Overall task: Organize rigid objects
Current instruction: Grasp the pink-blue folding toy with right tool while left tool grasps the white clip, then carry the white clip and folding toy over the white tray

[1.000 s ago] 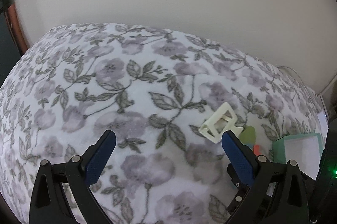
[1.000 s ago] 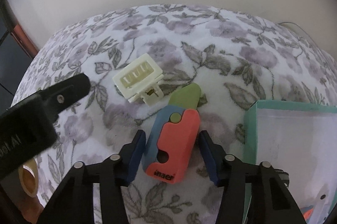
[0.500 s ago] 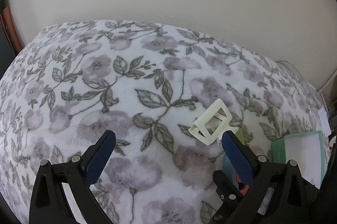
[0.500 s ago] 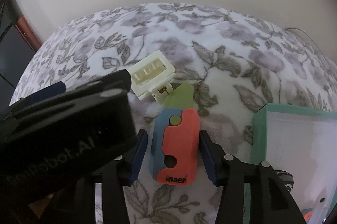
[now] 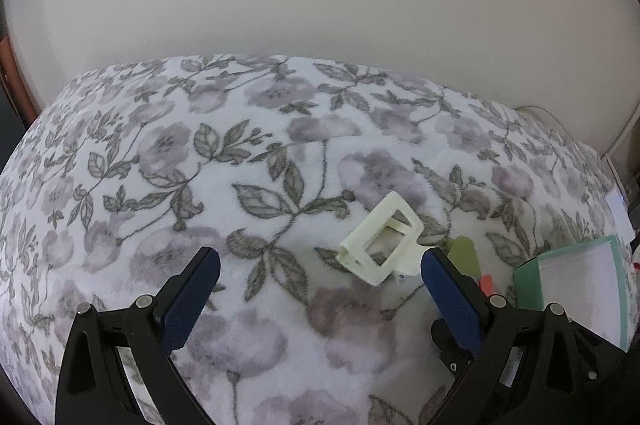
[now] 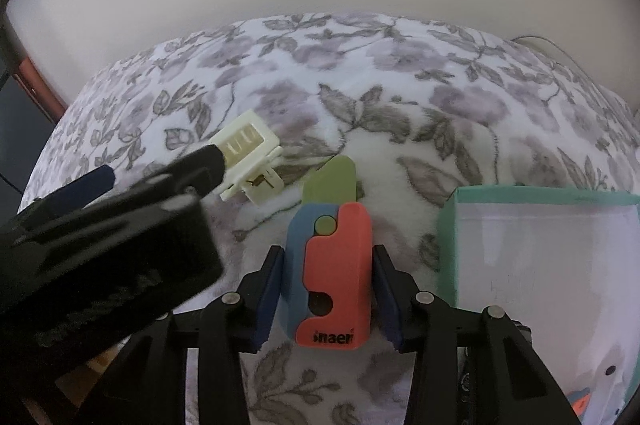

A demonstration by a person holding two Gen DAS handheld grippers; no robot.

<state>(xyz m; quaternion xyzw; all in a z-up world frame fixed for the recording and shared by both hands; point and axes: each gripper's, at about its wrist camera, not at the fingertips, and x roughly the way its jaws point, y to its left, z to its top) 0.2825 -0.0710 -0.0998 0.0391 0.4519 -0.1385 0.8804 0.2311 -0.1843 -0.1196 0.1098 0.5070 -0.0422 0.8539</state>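
My right hand-held gripper (image 6: 326, 289) pinches the red-blue toy knife (image 6: 330, 273) beside the green box (image 6: 448, 225), my left hand-held gripper (image 5: 320, 281) is spread near the cream clip (image 5: 382, 239), and I fear they collide.

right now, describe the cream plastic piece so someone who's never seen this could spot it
On the floral blanket, look left of the teal box. Beside the red-blue-green toy held by the right gripper lies the cream clip: the only pale, single-coloured, open-frame piece there.
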